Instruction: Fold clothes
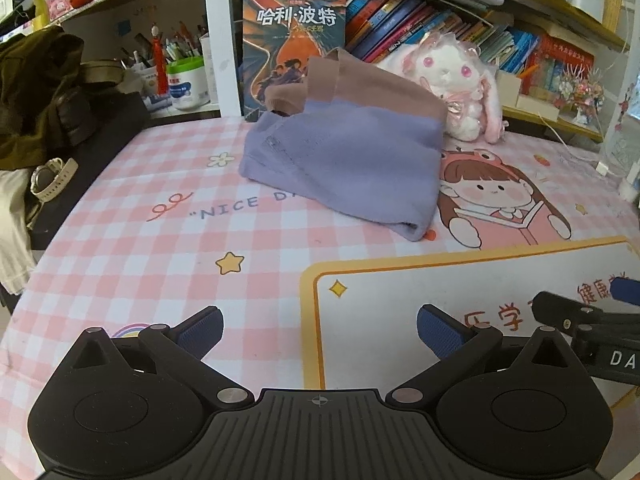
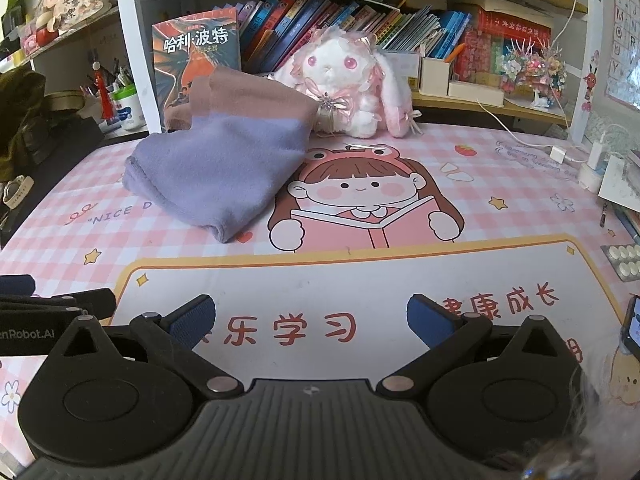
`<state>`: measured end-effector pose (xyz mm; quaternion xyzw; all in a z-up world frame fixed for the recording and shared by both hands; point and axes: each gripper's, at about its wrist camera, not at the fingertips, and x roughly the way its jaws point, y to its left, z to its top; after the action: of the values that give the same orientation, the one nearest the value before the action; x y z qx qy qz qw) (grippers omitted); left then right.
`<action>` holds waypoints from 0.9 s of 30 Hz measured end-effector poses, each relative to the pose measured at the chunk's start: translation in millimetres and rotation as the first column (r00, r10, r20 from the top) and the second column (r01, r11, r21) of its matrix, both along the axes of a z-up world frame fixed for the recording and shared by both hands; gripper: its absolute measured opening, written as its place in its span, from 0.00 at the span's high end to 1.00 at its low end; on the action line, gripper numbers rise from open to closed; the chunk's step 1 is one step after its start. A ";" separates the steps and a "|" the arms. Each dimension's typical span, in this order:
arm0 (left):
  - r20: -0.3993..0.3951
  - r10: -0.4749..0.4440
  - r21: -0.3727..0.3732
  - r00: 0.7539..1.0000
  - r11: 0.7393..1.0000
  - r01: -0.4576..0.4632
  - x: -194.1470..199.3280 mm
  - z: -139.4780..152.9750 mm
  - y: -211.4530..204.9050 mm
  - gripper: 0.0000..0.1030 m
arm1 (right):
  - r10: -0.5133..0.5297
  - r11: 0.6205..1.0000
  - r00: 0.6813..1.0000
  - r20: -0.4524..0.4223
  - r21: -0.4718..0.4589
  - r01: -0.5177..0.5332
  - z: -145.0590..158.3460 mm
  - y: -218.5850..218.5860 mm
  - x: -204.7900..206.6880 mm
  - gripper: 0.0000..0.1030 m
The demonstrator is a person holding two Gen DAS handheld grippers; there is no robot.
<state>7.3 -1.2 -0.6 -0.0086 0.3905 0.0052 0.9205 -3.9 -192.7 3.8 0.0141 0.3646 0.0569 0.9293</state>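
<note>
While both grippers' jaws are hanging open and empty, the folded purple-brown sweater (image 1: 344, 160) is sitting on the pink checked bench (image 1: 160, 248) below crammed bookshelves (image 2: 360, 20).

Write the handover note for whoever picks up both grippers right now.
Left hand-held gripper: open, empty, low over the near edge of the desk mat.
Right hand-held gripper: open, empty, beside the left one.
Purple and brown knit garment: lies folded in a thick bundle at the back left of the mat, brown end raised against the upright book, next to the plush rabbit. Neither gripper touches it.
Done: the garment looks folded.
Left: possibly nothing; no other loose garment lies on the mat. Flatten the bundle if a neater fold is wanted.
</note>
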 end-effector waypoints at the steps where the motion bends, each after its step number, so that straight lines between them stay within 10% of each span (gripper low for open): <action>1: 0.002 0.002 -0.004 1.000 1.000 -0.002 0.6 0.2 0.9 0.00 | -0.002 1.000 1.000 -0.002 -0.001 0.002 -0.4 0.1 0.6 0.00; 27: -0.014 -0.069 -0.019 0.998 0.997 0.069 61.6 -9.8 -1.2 0.01 | 0.091 0.996 0.995 -0.050 0.030 -0.089 -11.0 -5.6 56.6 0.00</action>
<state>68.8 -2.4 -10.4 -0.0038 0.3975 -0.0302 0.9171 52.7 -198.3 -7.2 0.0120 0.3877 0.1034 0.9159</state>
